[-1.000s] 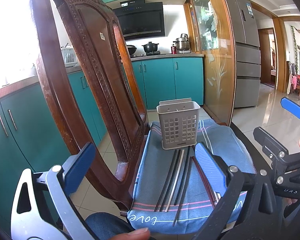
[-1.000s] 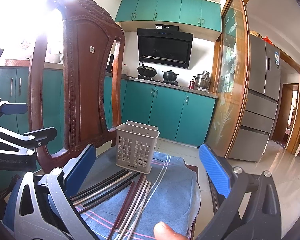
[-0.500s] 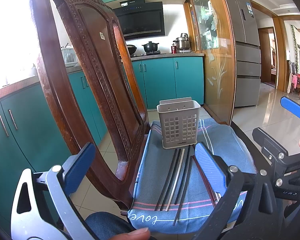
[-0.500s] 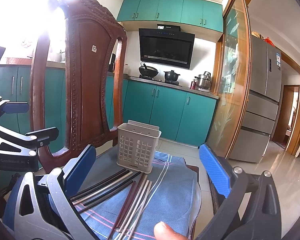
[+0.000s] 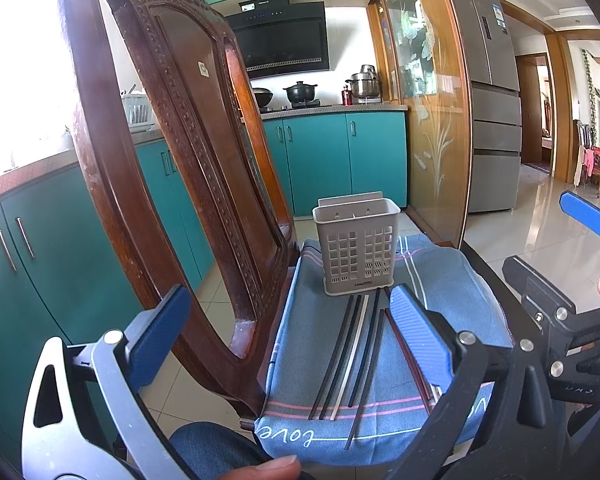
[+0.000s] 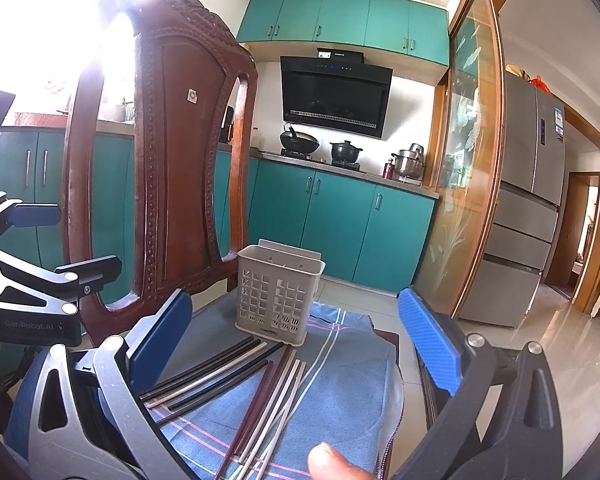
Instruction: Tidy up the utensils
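Chopsticks (image 5: 358, 354) lie loose on the blue cloth (image 5: 452, 276) covering the chair (image 5: 180, 160) seat, in two groups: a black-and-white set and a brown-and-white set (image 6: 268, 404), all just in front of the gray holder (image 5: 358, 246). The holder stands upright at the cloth's far end. Left gripper (image 5: 292, 340) is spread wide, holding nothing, short of the chopsticks. Right gripper (image 6: 296, 344) is likewise spread and empty.
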`<action>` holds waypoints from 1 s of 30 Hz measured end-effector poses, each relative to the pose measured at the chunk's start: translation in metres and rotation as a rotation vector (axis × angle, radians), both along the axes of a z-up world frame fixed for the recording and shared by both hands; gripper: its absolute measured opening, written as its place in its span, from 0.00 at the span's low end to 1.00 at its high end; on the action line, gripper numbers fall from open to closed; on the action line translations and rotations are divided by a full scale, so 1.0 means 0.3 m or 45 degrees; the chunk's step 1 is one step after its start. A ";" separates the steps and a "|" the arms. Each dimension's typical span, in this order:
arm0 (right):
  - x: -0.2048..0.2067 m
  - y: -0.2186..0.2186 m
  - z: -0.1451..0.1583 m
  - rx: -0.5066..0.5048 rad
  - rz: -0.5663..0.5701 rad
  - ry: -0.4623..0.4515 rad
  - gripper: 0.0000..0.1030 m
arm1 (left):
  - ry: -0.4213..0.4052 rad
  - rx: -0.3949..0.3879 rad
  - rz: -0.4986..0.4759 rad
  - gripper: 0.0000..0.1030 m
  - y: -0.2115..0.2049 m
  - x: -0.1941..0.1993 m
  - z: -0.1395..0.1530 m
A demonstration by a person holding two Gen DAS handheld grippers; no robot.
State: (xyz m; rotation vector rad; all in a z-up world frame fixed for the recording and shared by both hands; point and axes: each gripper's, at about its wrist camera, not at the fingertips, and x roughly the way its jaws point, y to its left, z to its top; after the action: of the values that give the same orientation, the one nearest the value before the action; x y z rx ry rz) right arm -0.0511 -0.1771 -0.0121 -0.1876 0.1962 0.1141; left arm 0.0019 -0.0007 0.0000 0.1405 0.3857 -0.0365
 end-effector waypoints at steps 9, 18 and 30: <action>-0.001 0.000 0.000 0.000 0.005 -0.001 0.98 | 0.001 0.001 -0.001 0.97 0.002 0.004 -0.008; -0.001 0.004 0.000 -0.002 0.007 0.000 0.98 | 0.004 0.000 -0.001 0.97 0.002 0.002 -0.014; -0.003 0.005 -0.002 -0.005 -0.001 0.004 0.98 | 0.029 0.000 0.012 0.97 0.001 0.002 -0.011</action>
State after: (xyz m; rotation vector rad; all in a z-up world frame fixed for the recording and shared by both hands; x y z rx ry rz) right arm -0.0521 -0.1757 -0.0127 -0.1912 0.2000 0.1130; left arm 0.0026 -0.0004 -0.0035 0.1385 0.4092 -0.0288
